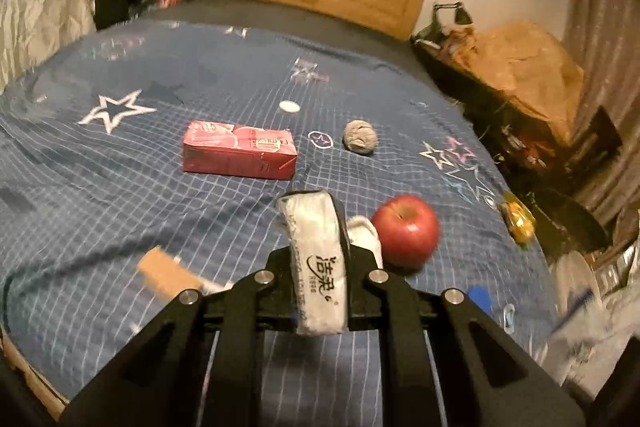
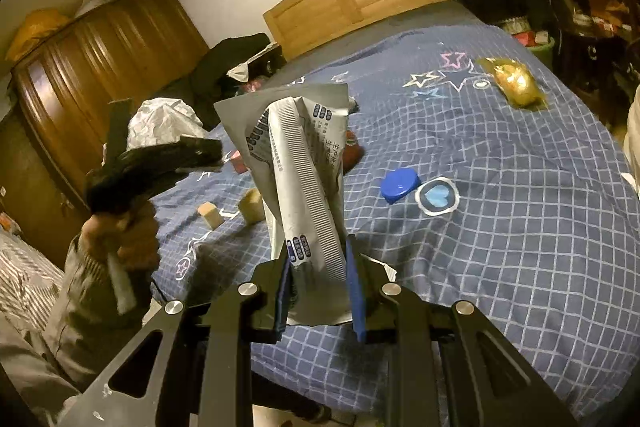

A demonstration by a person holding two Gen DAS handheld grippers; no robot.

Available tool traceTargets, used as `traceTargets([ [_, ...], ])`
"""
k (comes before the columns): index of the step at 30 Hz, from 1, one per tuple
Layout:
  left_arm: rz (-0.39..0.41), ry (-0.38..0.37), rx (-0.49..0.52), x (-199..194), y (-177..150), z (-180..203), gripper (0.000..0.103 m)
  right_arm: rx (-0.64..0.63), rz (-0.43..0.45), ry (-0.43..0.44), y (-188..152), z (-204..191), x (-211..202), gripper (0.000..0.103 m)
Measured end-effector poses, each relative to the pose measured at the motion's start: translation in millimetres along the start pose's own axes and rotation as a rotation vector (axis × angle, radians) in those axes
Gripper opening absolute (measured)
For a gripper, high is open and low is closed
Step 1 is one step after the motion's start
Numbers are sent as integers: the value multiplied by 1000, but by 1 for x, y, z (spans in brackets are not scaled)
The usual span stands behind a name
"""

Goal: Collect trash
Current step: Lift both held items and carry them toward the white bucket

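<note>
Left gripper [image 1: 320,259] is clamped on a white tissue pack [image 1: 318,267], held up over the bed [image 1: 120,195]. Right gripper [image 2: 320,287] is clamped on a crumpled grey wrapper [image 2: 304,171], also lifted clear of the sheet.

Both hands are full, so the step looks like carry + drop. No bin is visible in either view, so can't say which way to go. Keep jaws tight till over the bin; wrapper is floppy & may slip, so move w/o jerks. Let go of one item at a time.

Count on bed:
- red carton [image 1: 240,151] x1
- grey paper ball [image 1: 361,137] x1
- white cap [image 1: 289,106] x1
- blue cap [image 2: 399,185] x1
- gold wrapper [image 2: 516,83] x1
- wood blocks x2 [image 2: 211,214] [image 2: 253,210]
- apple [image 1: 406,230] x1, prob not trash
</note>
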State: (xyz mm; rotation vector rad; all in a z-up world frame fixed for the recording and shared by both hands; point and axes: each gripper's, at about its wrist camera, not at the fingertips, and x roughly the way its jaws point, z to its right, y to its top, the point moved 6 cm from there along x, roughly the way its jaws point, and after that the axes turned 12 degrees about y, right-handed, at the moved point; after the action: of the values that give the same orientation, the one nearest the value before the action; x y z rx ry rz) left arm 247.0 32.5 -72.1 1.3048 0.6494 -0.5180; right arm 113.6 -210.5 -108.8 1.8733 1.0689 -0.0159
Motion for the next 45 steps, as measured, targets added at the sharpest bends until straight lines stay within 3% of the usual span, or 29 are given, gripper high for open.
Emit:
traceTargets([
  [4,20,-9,17,-24,-23,0,12,-26,-1,-16,-3,-10,-2,26],
  [16,86,145,139,-55,-67,23,12,-94,-16,-75,-16,-29,-1,26],
  [25,142,215,208,-69,-81,36,12,-103,6,-86,-21,-33,-14,26],
  [45,191,231,284,-85,-89,69,12,-95,76,-106,-22,-30,-48,26],
])
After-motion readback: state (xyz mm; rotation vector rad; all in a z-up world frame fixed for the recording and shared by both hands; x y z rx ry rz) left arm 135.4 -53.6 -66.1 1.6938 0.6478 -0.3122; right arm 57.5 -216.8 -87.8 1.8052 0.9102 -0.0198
